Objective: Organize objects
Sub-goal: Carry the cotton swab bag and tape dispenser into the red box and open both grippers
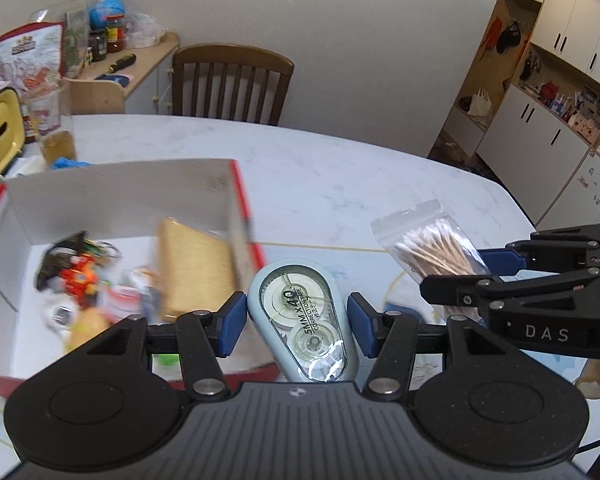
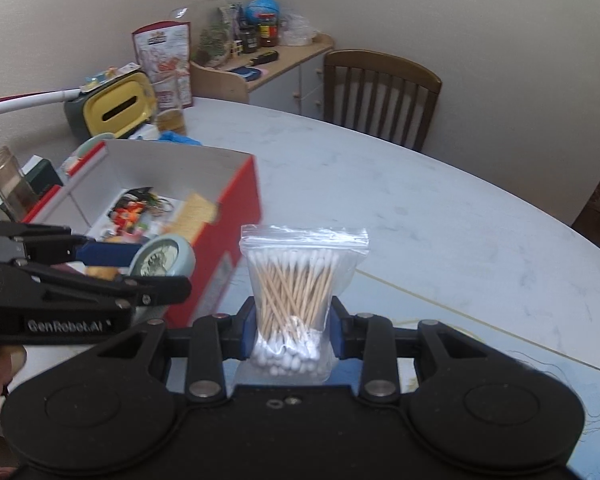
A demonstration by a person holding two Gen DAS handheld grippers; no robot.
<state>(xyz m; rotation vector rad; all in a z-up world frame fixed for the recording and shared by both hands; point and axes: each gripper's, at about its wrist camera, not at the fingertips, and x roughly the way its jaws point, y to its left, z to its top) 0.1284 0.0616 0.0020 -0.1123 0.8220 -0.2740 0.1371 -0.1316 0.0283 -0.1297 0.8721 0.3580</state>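
My left gripper (image 1: 296,320) is shut on a pale blue correction tape dispenser (image 1: 304,320) and holds it by the near right corner of a red cardboard box (image 1: 242,200). The box holds several small items, among them a tan sponge-like block (image 1: 196,268) and keys (image 1: 76,260). My right gripper (image 2: 292,332) is shut on a clear zip bag of cotton swabs (image 2: 296,296), held above the table to the right of the box (image 2: 236,216). The bag (image 1: 432,248) and the right gripper (image 1: 496,276) also show in the left wrist view. The dispenser (image 2: 162,258) and the left gripper (image 2: 124,268) show in the right wrist view.
A white marble-look table (image 1: 340,176) carries the box. A yellow tissue holder (image 2: 116,108), a jar (image 2: 8,180) and a glass (image 2: 172,120) stand left of and behind the box. A wooden chair (image 1: 232,84) and a low cabinet (image 1: 128,76) with clutter stand behind the table.
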